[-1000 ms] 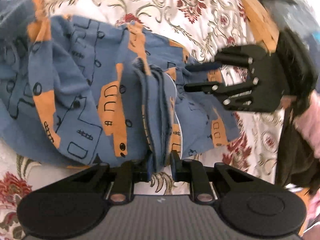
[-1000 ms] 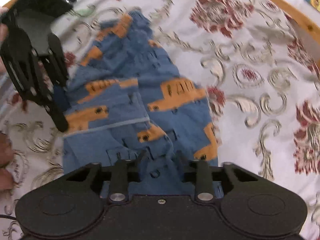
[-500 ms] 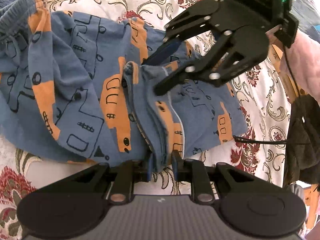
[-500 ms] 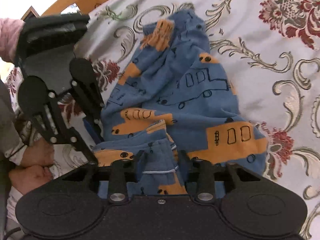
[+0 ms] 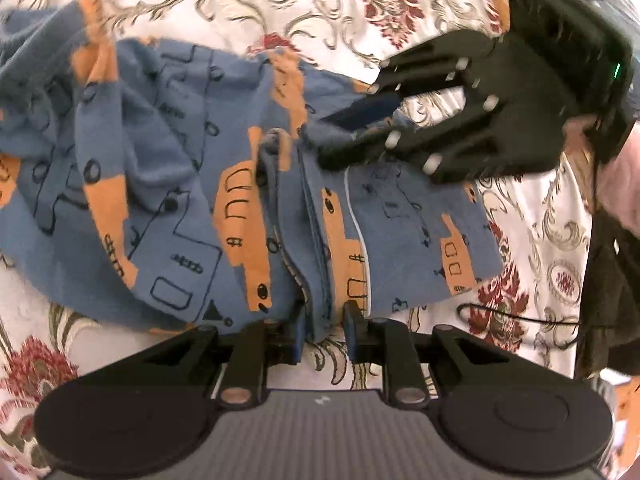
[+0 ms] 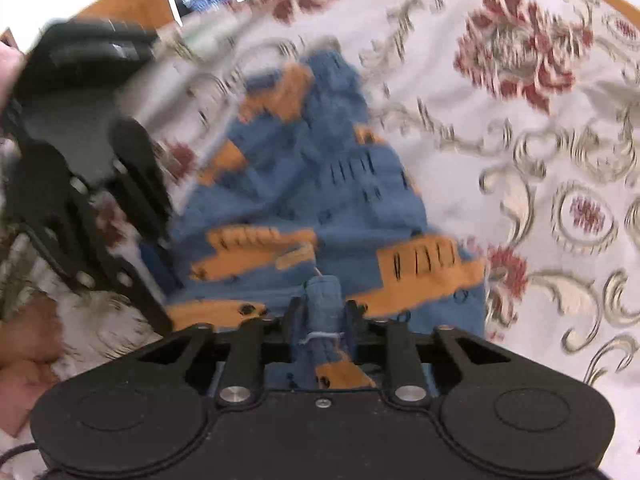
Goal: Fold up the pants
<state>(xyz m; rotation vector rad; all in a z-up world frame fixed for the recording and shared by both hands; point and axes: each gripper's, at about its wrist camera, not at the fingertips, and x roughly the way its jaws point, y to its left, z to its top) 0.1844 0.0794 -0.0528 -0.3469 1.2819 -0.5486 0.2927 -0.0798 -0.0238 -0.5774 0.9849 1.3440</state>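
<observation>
Left tool (image 5: 322, 334) sits at the bottom of its own view, its two black fingers set narrow and pinching a thick bunched fold of the pants (image 5: 180, 208) between the blue pads. Right tool (image 6: 318, 322) does the same in its view: its jaws are narrow and grip a raised ridge of the blue cloth, with a pale line of stitching showing between the fingers.

From the left view, the right tool appears at the upper right, its fingertips reaching down onto the cloth a little beyond the fold the left tool holds. From the right view, which is blurred, the left tool appears as a dark shape at the left edge, just beside the cloth.

Around both tools the pants lie crumpled and partly doubled over. They are blue with orange vehicles and black outline drawings. They rest on a white bedspread (image 6: 520, 152) patterned with dark red flowers and beige scrolls. A pink sleeve (image 5: 622, 184) shows behind the right tool, and a thin black cable (image 5: 520, 317) crosses the bedspread nearby.
</observation>
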